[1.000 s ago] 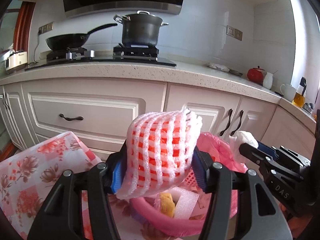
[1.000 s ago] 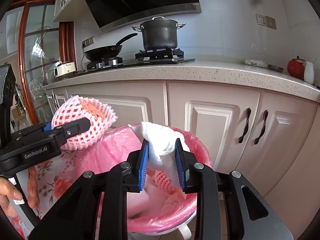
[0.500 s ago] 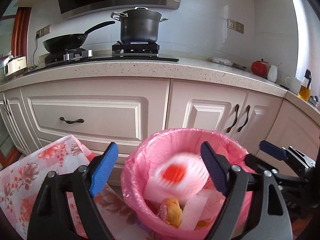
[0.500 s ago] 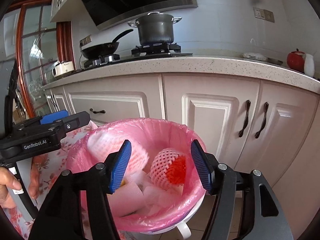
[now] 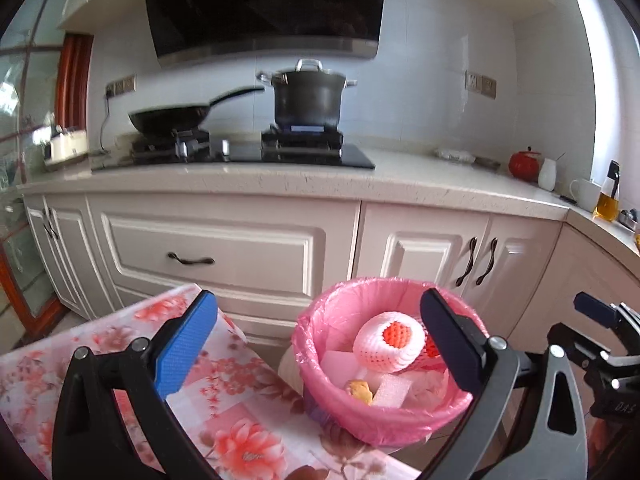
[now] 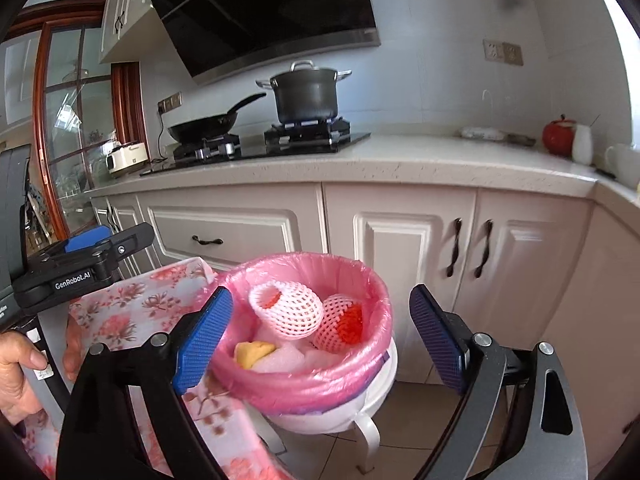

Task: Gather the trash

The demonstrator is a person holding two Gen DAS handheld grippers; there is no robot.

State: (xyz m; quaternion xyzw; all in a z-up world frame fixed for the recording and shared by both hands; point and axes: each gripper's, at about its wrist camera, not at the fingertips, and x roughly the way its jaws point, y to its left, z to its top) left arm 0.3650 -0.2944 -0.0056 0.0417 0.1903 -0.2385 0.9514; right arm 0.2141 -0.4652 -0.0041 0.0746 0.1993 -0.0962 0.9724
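Note:
A white bin lined with a pink bag stands on the floor beside the table corner. Inside lie a white foam fruit net with a red core, a second such net, a yellow scrap and white foam pieces. My left gripper hovers above and short of the bin; its jaws are opening with nothing between them. My right gripper hangs over the bin's near rim, jaws also opening and empty.
A table with a floral cloth sits left of the bin. White cabinets and a counter carrying a pot and a pan stand behind. A hand holds the left gripper's handle.
The left gripper let go of the foam net and the right let go of the white tissue; both fell into the bin. Both grippers opened wide, drew back and rose.

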